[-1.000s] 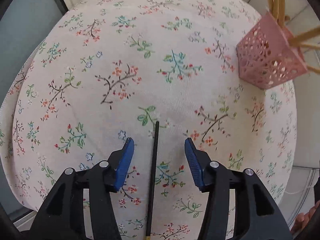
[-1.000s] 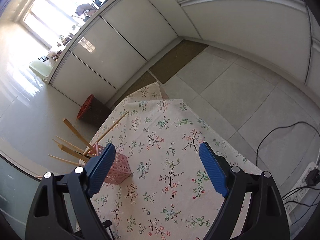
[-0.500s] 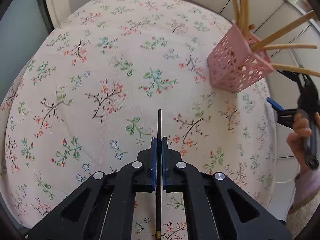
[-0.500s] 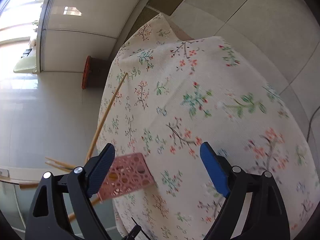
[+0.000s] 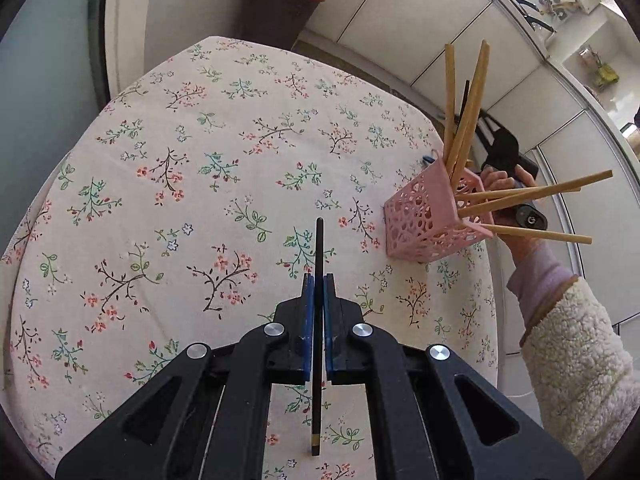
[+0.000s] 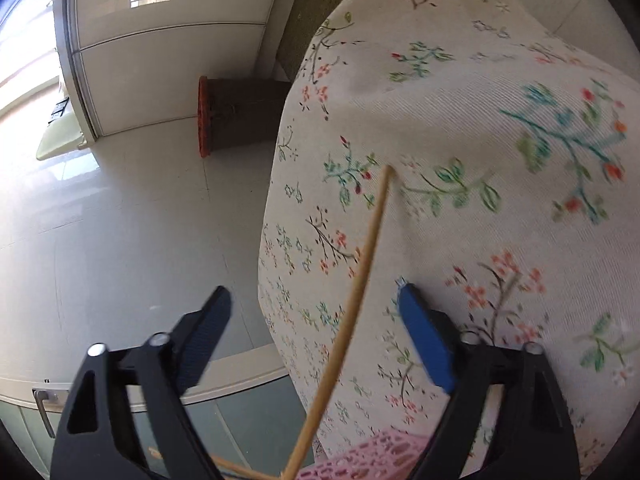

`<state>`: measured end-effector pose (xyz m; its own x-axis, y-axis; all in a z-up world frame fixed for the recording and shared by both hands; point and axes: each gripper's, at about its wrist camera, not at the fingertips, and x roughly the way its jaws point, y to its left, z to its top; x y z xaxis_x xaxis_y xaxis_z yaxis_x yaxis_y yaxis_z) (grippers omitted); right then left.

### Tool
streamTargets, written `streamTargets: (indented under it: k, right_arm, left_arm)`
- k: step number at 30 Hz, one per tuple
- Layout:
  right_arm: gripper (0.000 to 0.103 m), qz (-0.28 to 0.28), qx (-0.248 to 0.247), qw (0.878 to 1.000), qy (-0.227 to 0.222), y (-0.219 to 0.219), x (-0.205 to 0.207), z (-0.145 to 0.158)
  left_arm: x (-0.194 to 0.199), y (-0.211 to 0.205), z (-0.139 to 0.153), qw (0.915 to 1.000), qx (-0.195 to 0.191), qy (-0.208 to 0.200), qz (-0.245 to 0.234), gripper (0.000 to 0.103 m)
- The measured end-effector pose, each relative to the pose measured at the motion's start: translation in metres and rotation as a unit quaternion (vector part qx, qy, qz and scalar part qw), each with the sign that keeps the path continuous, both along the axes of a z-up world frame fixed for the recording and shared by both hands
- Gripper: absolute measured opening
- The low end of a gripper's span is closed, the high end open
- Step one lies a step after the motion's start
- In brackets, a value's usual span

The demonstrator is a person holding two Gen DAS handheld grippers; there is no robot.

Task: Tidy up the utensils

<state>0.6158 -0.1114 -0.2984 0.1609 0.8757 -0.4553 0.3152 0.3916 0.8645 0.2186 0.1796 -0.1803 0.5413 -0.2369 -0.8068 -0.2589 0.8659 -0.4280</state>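
**Thin stick pinched, basket barely braced**

The left claw [image 5: 316,292] is clamped on a black chopstick [image 5: 319,248], its pads pressed tight against the thin shaft, with a short length poking out ahead and a longer tail trailing back under the body. That long tail is a risk: a narrow, smooth stick held at one point may pivot or slide if it brushes the floral cloth on the desk [image 5: 200,184] or knocks the basket rim.

The right claw [image 6: 316,332] has just been closing, yet its jaws stand apart in its own view, with a bamboo chopstick [image 6: 360,280] running up between them and touching neither pad. Closing further could catch that stick and lever the others out.

The pink basket [image 5: 424,216] sits near the desk's right edge, already holding several bamboo chopsticks that splay outward at steep angles. It looks light and top-heavy; a nudge from either side could tip it off the desk. The person's right hand [image 5: 504,184] is just behind it, and the splayed sticks crowd the opening where the black one probably has to go.
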Motion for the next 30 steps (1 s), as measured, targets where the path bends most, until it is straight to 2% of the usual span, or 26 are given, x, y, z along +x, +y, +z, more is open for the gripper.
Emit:
streamTargets:
  k: [1,4,7,11,13,18,21,24,27,30]
  right_arm:
    - [0.008,0.001,-0.005,1.0,-0.01,0.003,0.005,0.007]
    - [0.007,0.017,-0.032,0.996,-0.077,0.008,0.009,0.058]
    - [0.007,0.03,-0.046,0.987,-0.153,0.002,-0.003,0.136]
    - [0.007,0.041,-0.067,0.961,-0.265,-0.01,-0.046,0.256]
    - [0.007,0.039,-0.078,0.948,-0.305,-0.015,-0.074,0.304]
    - [0.007,0.02,-0.105,0.917,-0.384,-0.038,-0.155,0.394]
    - [0.007,0.001,-0.122,0.901,-0.417,-0.04,-0.197,0.431]
    - [0.007,-0.023,-0.155,0.883,-0.443,-0.044,-0.236,0.452]
    - [0.007,-0.051,-0.21,0.862,-0.458,-0.043,-0.268,0.444]
    - [0.007,-0.075,-0.261,0.846,-0.459,-0.036,-0.286,0.412]
  left_arm:
    - [0.0,0.001,0.003,1.0,-0.001,-0.008,0.002,0.004]
    - [-0.001,0.007,0.017,0.9993,0.001,-0.036,0.006,0.003]
    - [-0.005,0.011,0.033,0.9974,-0.007,-0.071,0.007,0.004]
    - [-0.017,0.012,0.063,0.9929,-0.003,-0.118,0.008,0.004]
    - [-0.024,0.013,0.077,0.9902,-0.001,-0.139,0.013,0.004]
    - [-0.043,0.017,0.111,0.9827,0.009,-0.183,0.028,0.004]
    - [-0.056,0.021,0.131,0.9778,0.014,-0.206,0.035,0.004]
    - [-0.066,0.025,0.146,0.974,0.018,-0.223,0.037,0.004]
    - [-0.075,0.027,0.161,0.97,0.02,-0.239,0.041,0.004]
    - [-0.083,0.027,0.175,0.964,0.023,-0.262,0.039,0.004]
